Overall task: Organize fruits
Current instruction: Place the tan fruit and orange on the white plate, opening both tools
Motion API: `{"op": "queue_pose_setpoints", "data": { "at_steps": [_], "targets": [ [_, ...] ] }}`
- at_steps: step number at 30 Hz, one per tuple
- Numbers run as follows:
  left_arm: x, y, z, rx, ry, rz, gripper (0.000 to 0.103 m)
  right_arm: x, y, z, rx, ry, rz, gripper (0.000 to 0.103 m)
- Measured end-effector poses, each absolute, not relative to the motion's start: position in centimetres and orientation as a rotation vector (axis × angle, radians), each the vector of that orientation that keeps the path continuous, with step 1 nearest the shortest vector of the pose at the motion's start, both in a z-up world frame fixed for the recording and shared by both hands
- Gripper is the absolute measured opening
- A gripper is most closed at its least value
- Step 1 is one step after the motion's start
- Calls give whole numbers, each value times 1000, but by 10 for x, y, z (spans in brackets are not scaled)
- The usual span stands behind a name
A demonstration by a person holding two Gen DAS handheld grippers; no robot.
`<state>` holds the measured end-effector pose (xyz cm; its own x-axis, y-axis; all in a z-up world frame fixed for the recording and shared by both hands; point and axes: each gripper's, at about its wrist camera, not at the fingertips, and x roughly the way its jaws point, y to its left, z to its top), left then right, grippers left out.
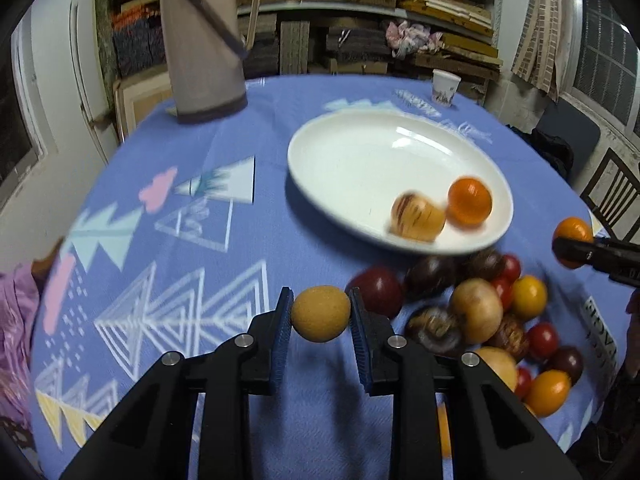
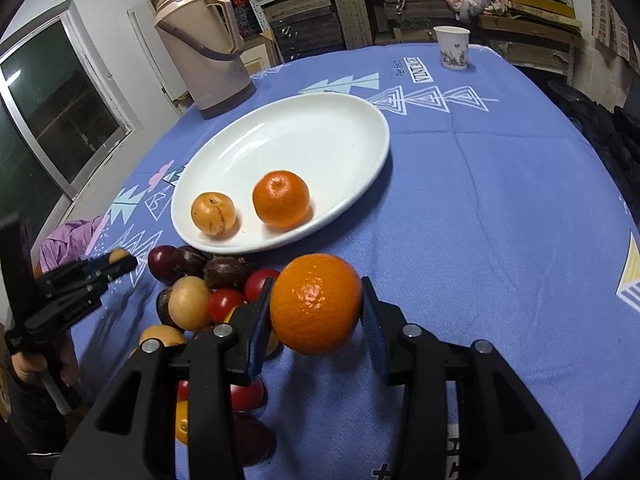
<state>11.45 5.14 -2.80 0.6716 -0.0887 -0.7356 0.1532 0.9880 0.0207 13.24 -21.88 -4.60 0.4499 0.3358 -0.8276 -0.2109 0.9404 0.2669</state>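
Observation:
My left gripper is shut on a small tan round fruit and holds it above the blue cloth, left of the fruit pile. My right gripper is shut on an orange, held above the cloth beside the pile. The white oval plate holds a tan fruit and an orange; the plate also shows in the left wrist view. The left gripper shows at the left of the right wrist view; the right gripper shows in the left wrist view.
A beige thermos jug stands at the table's far left, and a paper cup at the far edge. A pink cloth lies by the left edge. Shelves of boxes stand behind the table.

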Motion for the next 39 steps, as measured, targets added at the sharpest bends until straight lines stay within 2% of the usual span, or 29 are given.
{"op": "queue_pose_setpoints", "data": {
  "at_steps": [11,20,29,31,32,33,35,39],
  "targets": [
    [175,29,2,40,827,-185,28,184,-192,-15,73,1004,404,40],
    [238,18,-25,1,927,-183,28,249,-185,-55,122,1102,359,40],
    [254,21,-46,-5,973,-142,29,266,-185,-83,124,1163,327,43],
    [253,23,-47,-13,972,-141,35,267,-186,-85,110,1160,307,46],
    [252,22,-46,-13,965,-153,41,266,-187,-84,112,1154,307,46],
    [251,20,-44,-6,958,-155,52,266,-189,-84,123,1150,310,46],
    [246,18,-39,15,939,-150,68,265,-193,-80,145,1140,308,49],
    [235,19,-26,34,896,-142,72,253,-202,-61,170,1084,321,53]
  ]
}}
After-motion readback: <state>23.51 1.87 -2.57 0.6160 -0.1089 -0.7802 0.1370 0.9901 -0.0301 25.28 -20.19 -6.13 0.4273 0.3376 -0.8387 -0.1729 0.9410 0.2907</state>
